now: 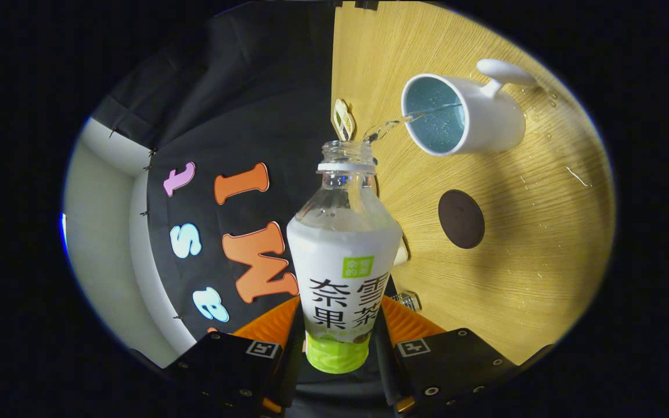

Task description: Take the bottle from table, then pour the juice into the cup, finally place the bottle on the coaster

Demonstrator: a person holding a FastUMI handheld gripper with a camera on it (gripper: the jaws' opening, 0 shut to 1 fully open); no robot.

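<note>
Both fingers (288, 325) clamp bottle (343, 255) | juice streaming into cup (462, 116)

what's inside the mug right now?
The white mug shows a blue inner wall speckled with droplets, and a thin clear stream from the bottle enters over its rim. The fingers clamp the bottle. Liquid level at the bottom cannot be made out.

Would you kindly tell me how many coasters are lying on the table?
1: the dark round coaster lies on the table below the cup, beside the bottle held in the jaws. Others may be hidden.
</note>
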